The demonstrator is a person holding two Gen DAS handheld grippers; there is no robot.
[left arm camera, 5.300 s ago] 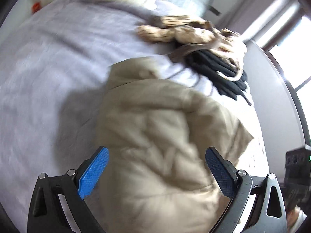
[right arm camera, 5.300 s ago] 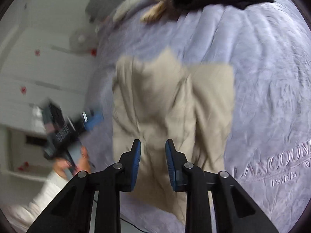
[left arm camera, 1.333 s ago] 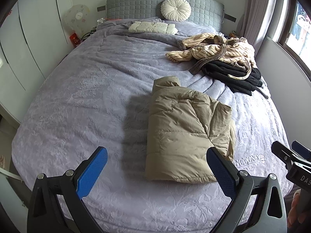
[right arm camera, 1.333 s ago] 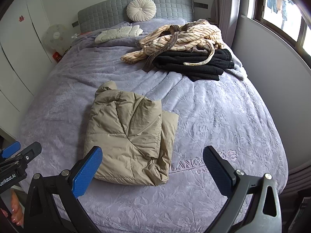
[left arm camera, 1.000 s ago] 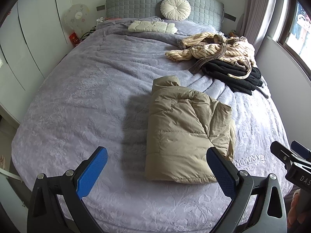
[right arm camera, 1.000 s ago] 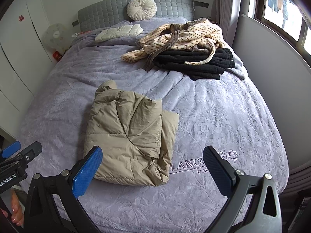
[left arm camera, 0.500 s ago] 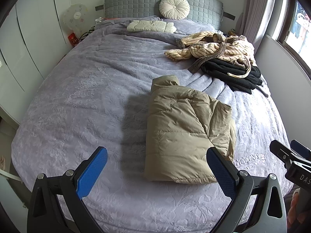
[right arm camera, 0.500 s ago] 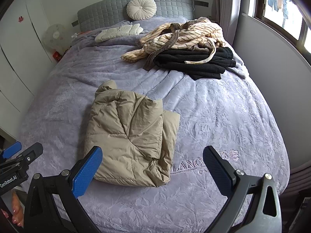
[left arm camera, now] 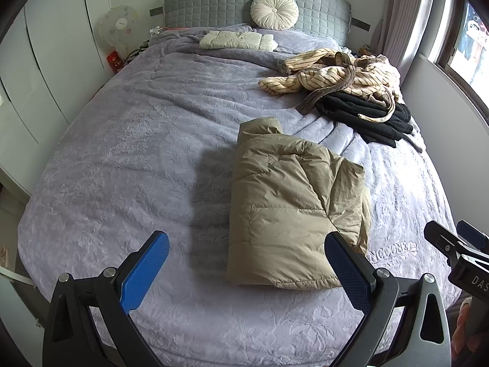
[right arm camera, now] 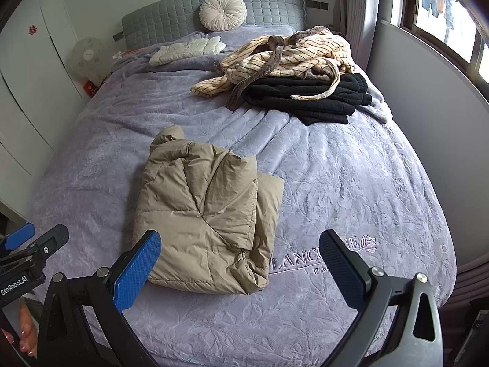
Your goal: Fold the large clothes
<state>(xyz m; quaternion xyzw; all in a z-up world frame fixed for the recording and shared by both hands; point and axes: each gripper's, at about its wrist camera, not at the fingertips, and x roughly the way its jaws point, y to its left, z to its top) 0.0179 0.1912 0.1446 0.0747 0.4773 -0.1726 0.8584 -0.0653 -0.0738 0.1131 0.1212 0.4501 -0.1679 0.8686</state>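
Left wrist view. Left gripper hangs above the foot of the bed, jaws spread wide, holding nothing. The task item, a tan puffer jacket, lies as a folded bundle on the bed cover, just beyond the gripper's right pad, w/ collar end pointing toward the headboard. Past the jacket, toward the window side: a striped robe heaped over a black garment. A white folded item sits near the headboard.

Right wrist view. Right gripper likewise released and empty, jaws wide, at the foot of the bed. Jacket lies beyond its left pad; left gripper shows at the frame edge, beside the jacket's near corner.

Step, as judged: jacket fold appears complete, both tools clear of it. Next move prob. calls for a reach past the jacket to the robe, approx. at an edge or collar, then dragging it to open bed cover to spread flat.
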